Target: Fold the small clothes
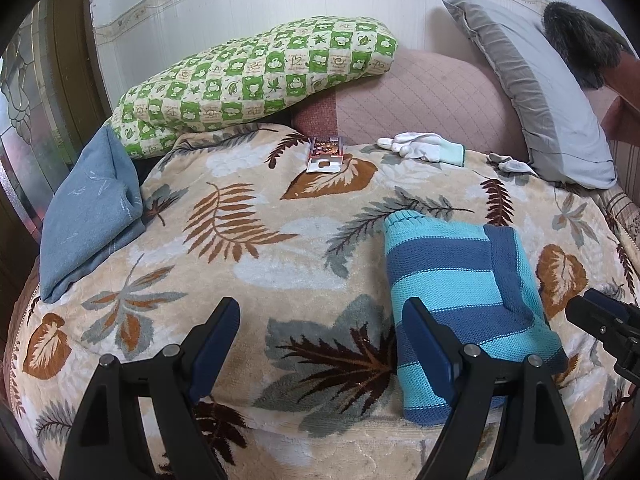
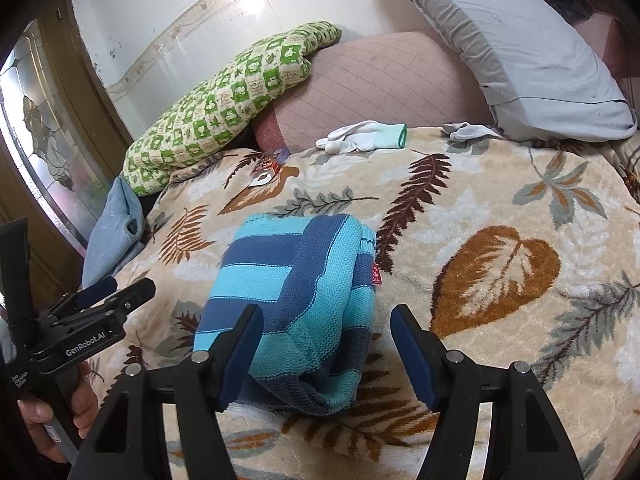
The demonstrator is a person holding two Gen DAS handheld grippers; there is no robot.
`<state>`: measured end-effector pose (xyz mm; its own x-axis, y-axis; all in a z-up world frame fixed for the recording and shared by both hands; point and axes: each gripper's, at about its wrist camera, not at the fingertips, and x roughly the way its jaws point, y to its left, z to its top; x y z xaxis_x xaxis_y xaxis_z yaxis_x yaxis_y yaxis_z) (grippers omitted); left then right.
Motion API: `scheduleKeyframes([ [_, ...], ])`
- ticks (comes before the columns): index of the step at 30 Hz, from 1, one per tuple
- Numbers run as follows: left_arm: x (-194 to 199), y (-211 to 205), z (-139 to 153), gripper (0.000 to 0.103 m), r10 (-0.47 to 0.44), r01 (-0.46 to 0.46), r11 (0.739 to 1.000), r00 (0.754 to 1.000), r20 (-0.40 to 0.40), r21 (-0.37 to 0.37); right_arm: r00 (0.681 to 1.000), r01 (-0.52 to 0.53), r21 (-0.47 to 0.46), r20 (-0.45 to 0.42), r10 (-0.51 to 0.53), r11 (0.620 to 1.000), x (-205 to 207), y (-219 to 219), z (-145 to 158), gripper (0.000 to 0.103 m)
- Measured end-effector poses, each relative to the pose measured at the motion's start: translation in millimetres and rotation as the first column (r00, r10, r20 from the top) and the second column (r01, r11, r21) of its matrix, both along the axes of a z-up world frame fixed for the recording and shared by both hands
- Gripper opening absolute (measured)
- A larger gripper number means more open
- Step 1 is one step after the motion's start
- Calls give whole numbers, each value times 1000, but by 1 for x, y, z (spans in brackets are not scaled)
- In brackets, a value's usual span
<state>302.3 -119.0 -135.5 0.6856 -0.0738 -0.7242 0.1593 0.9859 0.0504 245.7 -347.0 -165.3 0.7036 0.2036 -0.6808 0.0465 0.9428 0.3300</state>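
**Striped knit folded on leaf blanket; both tongs released**

Left wrist view: the left gripper (image 1: pixel 320 344) fills the bottom centre, jaws spread wide, nothing between them. Its blue-padded fingers (image 1: pixel 214 344) hang over the leaf-print blanket (image 1: pixel 256 248). The striped knit garment (image 1: pixel 460 292), turquoise and dark blue bands, lies folded into a compact rectangle at lower right of the frame, flat on the blanket. The right-hand finger overlaps the garment's lower left edge in the picture; contact cannot be judged. The right gripper (image 1: pixel 600 320) enters at the right edge, just beside the garment; its jaw gap is not readable here.

Right wrist view: the right gripper (image 2: pixel 326 352) sits at bottom centre, jaws apart, straddling the near end of the folded garment (image 2: pixel 296 292); neither pad presses the cloth. A small red tag (image 2: pixel 377 276) shows on the garment's right edge. The left gripper (image 2: pixel 116 292) appears at lower left, held in a hand (image 2: pixel 52 412), beside the garment.

Background, upper part of both frames: green checked pillow (image 1: pixel 256 76), grey pillow (image 1: pixel 532 92), pink quilted cushion (image 1: pixel 420 100), white glove (image 1: pixel 420 146), small card packet (image 1: pixel 326 152), blue folded cloth (image 1: pixel 88 216) at left.
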Motion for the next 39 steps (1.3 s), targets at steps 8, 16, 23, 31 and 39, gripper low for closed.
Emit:
scheduleKeyframes([
  [8, -1, 0, -1, 84, -2, 2, 1000, 1000, 0, 2, 1000, 0, -1, 0, 0, 1000, 1, 0, 0, 70],
  [16, 0, 0, -1, 84, -4, 4, 1000, 1000, -5, 0, 1000, -2, 0, 0, 2, 1000, 1, 0, -1, 70],
  [23, 1, 0, -2, 84, -13, 13, 1000, 1000, -12, 3, 1000, -2, 0, 0, 2, 1000, 1, 0, -1, 70],
  [31, 0, 0, -2, 84, -11, 11, 1000, 1000, -12, 4, 1000, -2, 1, -1, 2, 1000, 2, -1, -1, 70],
  [39, 1, -1, -2, 84, -13, 13, 1000, 1000, -15, 5, 1000, -2, 1, -4, 2, 1000, 2, -1, -3, 70],
])
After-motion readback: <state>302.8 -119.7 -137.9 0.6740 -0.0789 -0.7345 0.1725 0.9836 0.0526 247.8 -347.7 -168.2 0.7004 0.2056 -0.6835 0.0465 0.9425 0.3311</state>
